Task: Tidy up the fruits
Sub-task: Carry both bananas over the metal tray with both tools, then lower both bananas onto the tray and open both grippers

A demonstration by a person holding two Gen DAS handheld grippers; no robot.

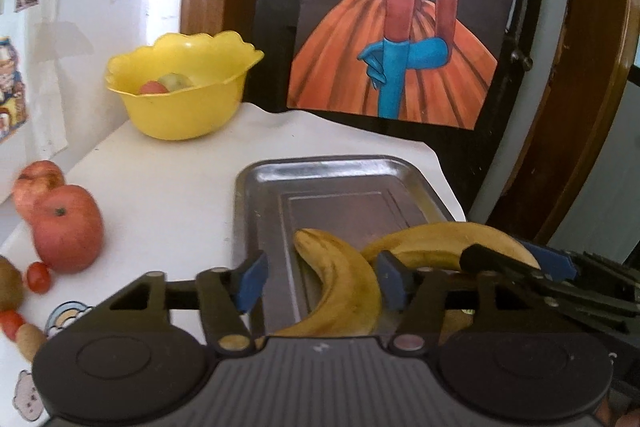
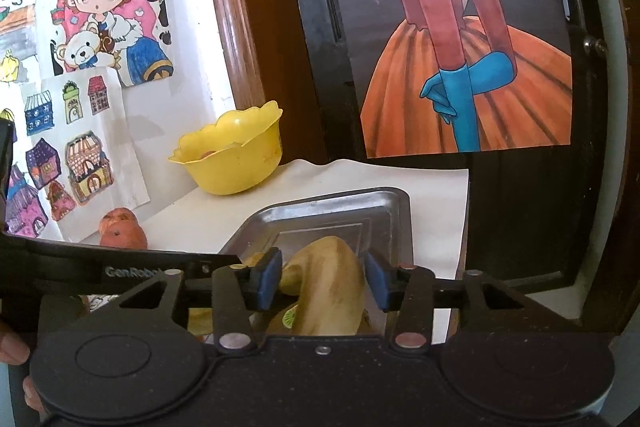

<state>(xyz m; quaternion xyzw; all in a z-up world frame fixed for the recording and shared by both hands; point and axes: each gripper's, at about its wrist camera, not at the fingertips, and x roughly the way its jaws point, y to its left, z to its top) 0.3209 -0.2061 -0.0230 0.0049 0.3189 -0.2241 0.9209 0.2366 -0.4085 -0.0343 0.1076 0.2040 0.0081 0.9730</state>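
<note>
Left wrist view shows two bananas (image 1: 344,287) lying crossed in the near end of the metal tray (image 1: 256,203) on the tabletop (image 1: 172,187); ripe and soft, they bruise easily and want a gentle hold across the thick middle. Both the left gripper (image 1: 320,281) and right gripper (image 2: 322,281) stand spread, pads clear of the peel. Fruit in the far-left yellow bowl (image 1: 180,111) is mostly hidden, and the small fruits at the left edge are cut off.

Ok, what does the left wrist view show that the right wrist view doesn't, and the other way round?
Only the left wrist view shows the cherry tomatoes, a kiwi and both bananas laid out on the tray, with the right gripper over one. Only the right wrist view shows the sticker on its banana and the cartoon drawings. Both show the yellow bowl, apples, metal tray and orange-dress painting.
</note>
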